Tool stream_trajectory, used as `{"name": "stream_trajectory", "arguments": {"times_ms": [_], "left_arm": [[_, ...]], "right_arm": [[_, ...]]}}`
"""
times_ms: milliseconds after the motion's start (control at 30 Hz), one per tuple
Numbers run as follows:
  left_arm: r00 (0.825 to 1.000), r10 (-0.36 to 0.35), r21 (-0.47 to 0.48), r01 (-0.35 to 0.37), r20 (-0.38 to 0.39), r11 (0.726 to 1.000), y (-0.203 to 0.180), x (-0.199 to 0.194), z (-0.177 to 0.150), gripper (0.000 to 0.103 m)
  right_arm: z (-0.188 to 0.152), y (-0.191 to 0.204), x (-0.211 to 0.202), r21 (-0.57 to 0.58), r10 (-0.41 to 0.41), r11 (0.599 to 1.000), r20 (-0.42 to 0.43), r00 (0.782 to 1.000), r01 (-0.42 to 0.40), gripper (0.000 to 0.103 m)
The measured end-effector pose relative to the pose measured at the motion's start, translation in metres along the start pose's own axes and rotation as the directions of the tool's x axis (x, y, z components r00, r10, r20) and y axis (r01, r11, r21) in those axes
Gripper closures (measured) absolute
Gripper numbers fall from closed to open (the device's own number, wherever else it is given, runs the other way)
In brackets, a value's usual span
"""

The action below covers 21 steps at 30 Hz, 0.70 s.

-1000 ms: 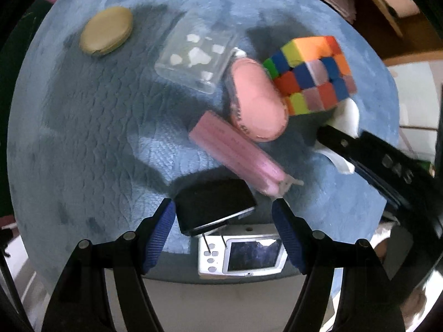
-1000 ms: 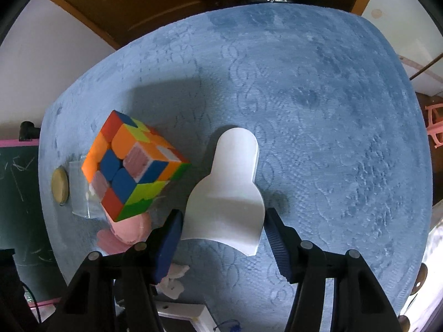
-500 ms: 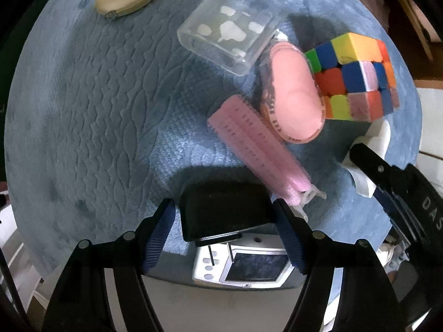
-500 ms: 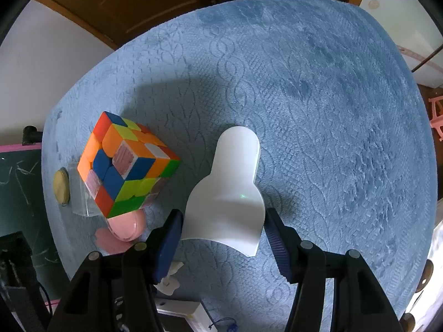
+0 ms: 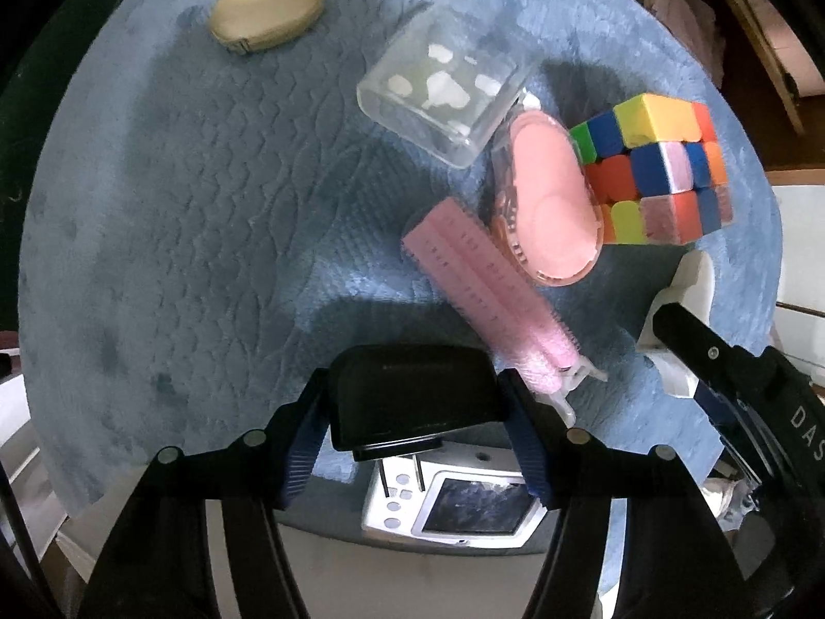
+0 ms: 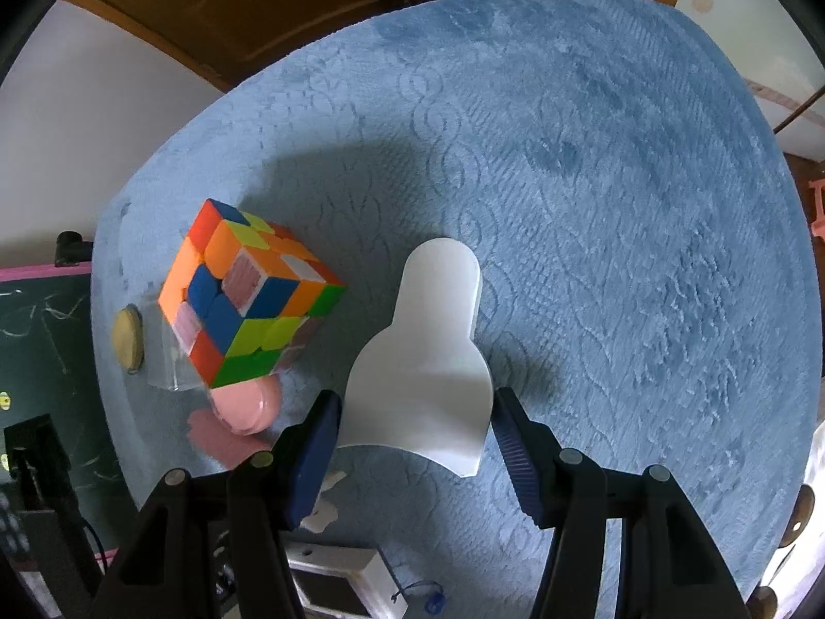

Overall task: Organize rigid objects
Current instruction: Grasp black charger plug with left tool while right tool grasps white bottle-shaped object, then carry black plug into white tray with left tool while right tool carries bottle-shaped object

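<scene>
My left gripper (image 5: pixel 417 407) is shut on a black box (image 5: pixel 412 394) and holds it over the near edge of the blue mat (image 5: pixel 180 206). Beyond it lie a pink ribbed hair roller (image 5: pixel 484 294), a pink oval case (image 5: pixel 549 206), a clear plastic box (image 5: pixel 443 103), a colour cube (image 5: pixel 665 165) and a tan oval case (image 5: pixel 268 2). My right gripper (image 6: pixel 415 428) is shut on a white bottle-shaped piece (image 6: pixel 428 361) resting on the mat (image 6: pixel 619 206). The cube (image 6: pixel 247 304) sits to its left.
A small silver camera (image 5: pixel 459 505) lies below the mat's near edge under the black box. The right gripper's body (image 5: pixel 747 397) shows at the right of the left wrist view. A chalkboard (image 6: pixel 36 361) stands left of the mat. Wooden furniture (image 6: pixel 258 5) is behind.
My left gripper has closed onto the black box and moved forward over the mat. The right gripper with the white piece has barely moved.
</scene>
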<state>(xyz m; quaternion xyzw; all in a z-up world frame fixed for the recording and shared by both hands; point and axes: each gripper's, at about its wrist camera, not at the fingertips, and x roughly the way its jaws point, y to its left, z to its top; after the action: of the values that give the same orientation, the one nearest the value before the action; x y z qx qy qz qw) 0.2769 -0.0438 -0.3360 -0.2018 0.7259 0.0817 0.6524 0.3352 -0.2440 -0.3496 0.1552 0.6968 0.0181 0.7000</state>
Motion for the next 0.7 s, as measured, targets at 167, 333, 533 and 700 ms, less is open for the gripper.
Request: {"name": "stream_trajectory", "arguments": {"times_ms": [167,333,533,700], "left_arm": [[0.999,-0.031,0.030,0.030,0.025,0.999,0.002,-0.023,-0.008,0.036],[0.996,-0.062,0.087,0.057,0.060,0.995,0.002,-0.054,-0.021,0.036],[0.991,-0.093,0.169,0.076,0.098,0.983,0.004,-0.089,-0.042,0.036],[0.989,-0.100,0.195,0.077,0.112,0.978,0.002,-0.102,-0.046,0.036]], "right_arm": [[-0.010,-0.010,-0.014,0.012,0.042,0.999,-0.002,0.999,-0.042,0.043],[-0.023,-0.009,-0.040,0.019,0.084,0.996,0.018,0.996,-0.084,0.043],[-0.045,-0.012,-0.066,0.023,0.170,0.985,-0.001,0.985,-0.170,0.083],[-0.059,-0.008,-0.069,-0.010,0.087,0.996,0.020,0.996,-0.087,0.083]]}}
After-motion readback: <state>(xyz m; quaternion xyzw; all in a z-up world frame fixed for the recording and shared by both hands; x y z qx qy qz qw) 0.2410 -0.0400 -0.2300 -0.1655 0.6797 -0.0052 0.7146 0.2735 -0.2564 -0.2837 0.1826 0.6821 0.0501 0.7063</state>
